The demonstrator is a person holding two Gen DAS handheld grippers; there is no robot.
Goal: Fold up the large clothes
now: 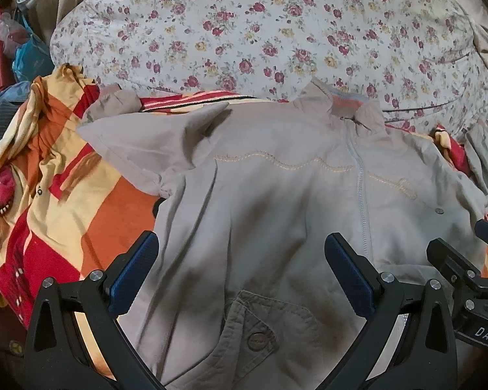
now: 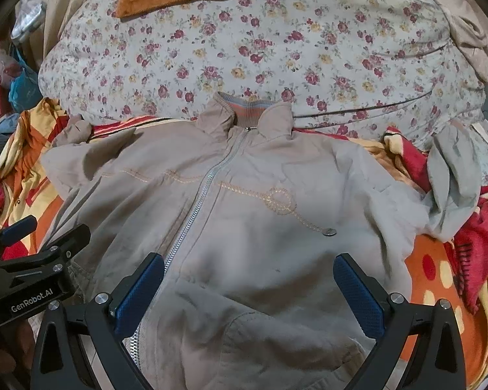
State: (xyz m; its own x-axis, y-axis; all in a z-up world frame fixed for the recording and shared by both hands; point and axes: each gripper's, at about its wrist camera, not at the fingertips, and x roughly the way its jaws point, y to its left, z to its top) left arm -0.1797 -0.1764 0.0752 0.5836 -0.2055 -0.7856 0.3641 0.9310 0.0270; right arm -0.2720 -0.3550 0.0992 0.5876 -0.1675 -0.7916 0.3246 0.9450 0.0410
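While both tools hang over its lower half, a beige zip-up jacket (image 2: 244, 227) lies front-up and zipped on a striped red-and-orange blanket (image 1: 74, 214), collar pointing toward a floral quilt (image 2: 244, 58) beyond it. The left gripper (image 1: 240, 273) is spread wide and holds nothing, its blue pads (image 1: 136, 269) straddling the cloth above a buttoned flap pocket (image 1: 260, 331); whether they touch the fabric cannot be told. The right gripper (image 2: 249, 289) is likewise released and empty, poised over the jacket's hem on the far side of the zipper (image 2: 198, 201) from its partner.

Out from the jacket's body, trouble is already visible. One sleeve (image 1: 130, 143) lies doubled over the chest on the left gripper's side, its cuff bunched at the blanket's edge. The other sleeve (image 2: 452, 182) trails off the jacket's opposite shoulder in a twisted heap on the blanket. Any fold started now would likely trap those creases, leaving a lopsided bundle. Thin, slippery-looking cloth could also slide from a shallow pinch, or the pads might catch only the top layer and drag the front away from the back. Loose garments (image 1: 3, 130) crowding the jacket's left side could be snagged as well.
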